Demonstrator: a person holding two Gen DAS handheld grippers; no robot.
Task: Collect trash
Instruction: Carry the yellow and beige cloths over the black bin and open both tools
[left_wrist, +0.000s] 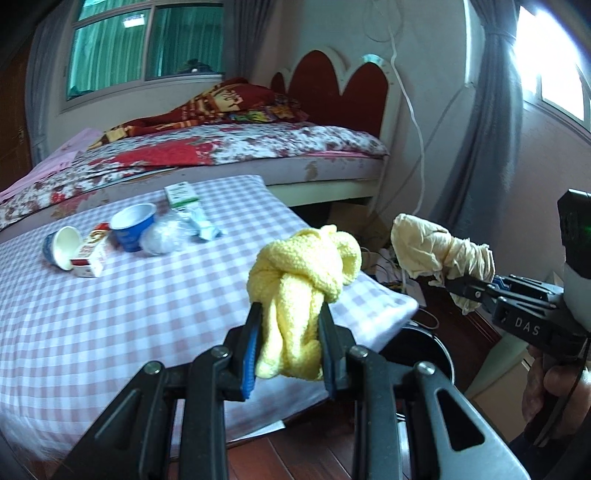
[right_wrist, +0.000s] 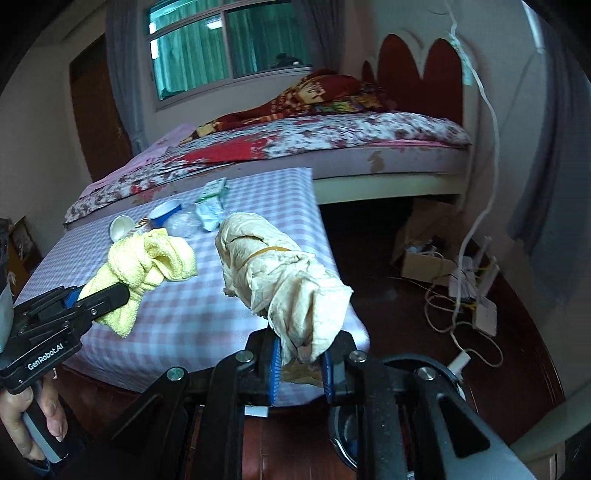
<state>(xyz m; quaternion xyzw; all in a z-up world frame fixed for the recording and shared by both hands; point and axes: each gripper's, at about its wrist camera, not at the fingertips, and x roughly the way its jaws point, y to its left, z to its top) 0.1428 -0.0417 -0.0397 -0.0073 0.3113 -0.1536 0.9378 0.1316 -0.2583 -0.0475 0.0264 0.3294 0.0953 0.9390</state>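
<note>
1. The left gripper (left_wrist: 288, 332) has its fingers clamped on a knotted yellow cloth (left_wrist: 303, 273), held in the air above the near right corner of the checked surface (left_wrist: 110, 314).
2. To its right, the right gripper (right_wrist: 299, 354) has its fingers closed on a crumpled cream bundle (right_wrist: 280, 273) bound with a rubber band, held beyond the surface's right edge.
3. Far left on the surface lies more trash: a tipped white cup (left_wrist: 62, 247), a red-and-white carton (left_wrist: 92, 254), a blue cup (left_wrist: 133, 227), a clear plastic wad (left_wrist: 162, 236) and a green-and-white box (left_wrist: 181, 194).
4. A dark round bin (left_wrist: 417, 354) stands on the wooden floor just beside the near right corner.
5. A bed (left_wrist: 258, 144) with floral covers fills the far side.
</note>
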